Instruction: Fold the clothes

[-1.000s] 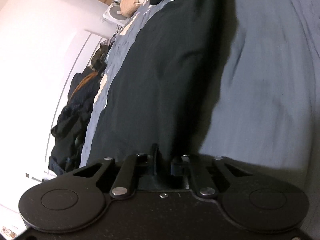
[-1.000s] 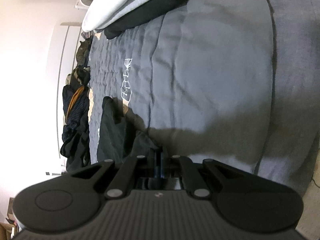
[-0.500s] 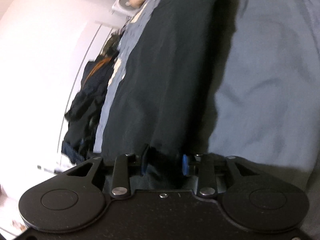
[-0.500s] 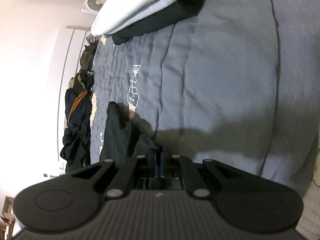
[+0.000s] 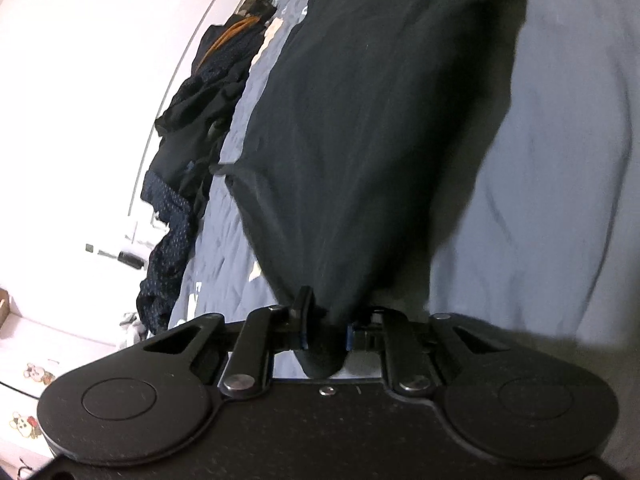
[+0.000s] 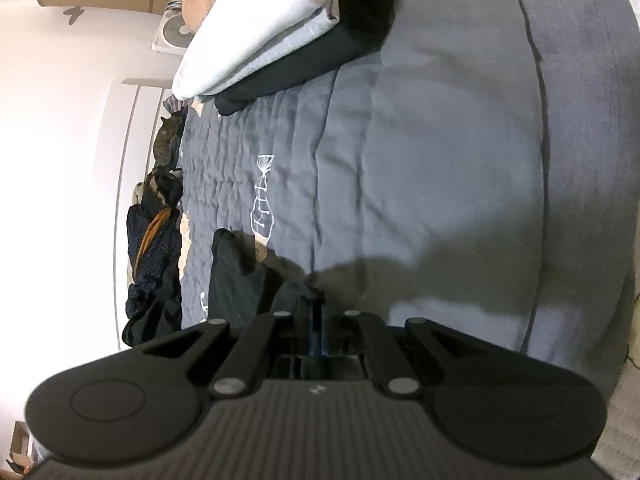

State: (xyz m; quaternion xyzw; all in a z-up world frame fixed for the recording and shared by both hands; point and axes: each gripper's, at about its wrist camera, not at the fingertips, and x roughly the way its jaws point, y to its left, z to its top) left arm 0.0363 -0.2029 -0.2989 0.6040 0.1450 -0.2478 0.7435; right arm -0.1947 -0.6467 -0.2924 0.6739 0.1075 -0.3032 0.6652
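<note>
The left gripper [image 5: 325,330] has a bunched fold of a black garment [image 5: 376,120] between its jaws; they have just been closing, and the cloth now fills the narrow gap, with a rounded end of it poking out behind the fingers [image 5: 301,312]. From that pinch the garment stretches away up the picture in one long dark sheet, lying over a blue-grey bedspread [image 5: 560,200]. A thin seam or hem curves off its left edge, close to the gripper.

In the right wrist view, the right gripper [image 6: 316,316] has its jaws pressed close together. Dark cloth lies right at its tips, but I cannot tell whether any of it is caught there. Just left of the tips a crumpled part of the black garment [image 6: 236,280] sits on the bedspread [image 6: 440,160], near a white line drawing [image 6: 262,200] printed on the cover. The gripper's shadow falls across the cover just beyond it.

At the far end of the bed there is a stack of folded clothes [image 6: 264,36]: a white piece on top, a pale one under it and a black one at the bottom. Along the left edge of the bed, against a white wall, hangs a heap of dark clothing [image 5: 188,128], with an orange strip showing and some navy fabric with small dots. A small white fan [image 6: 172,34] stands by the wall beyond the stack.
</note>
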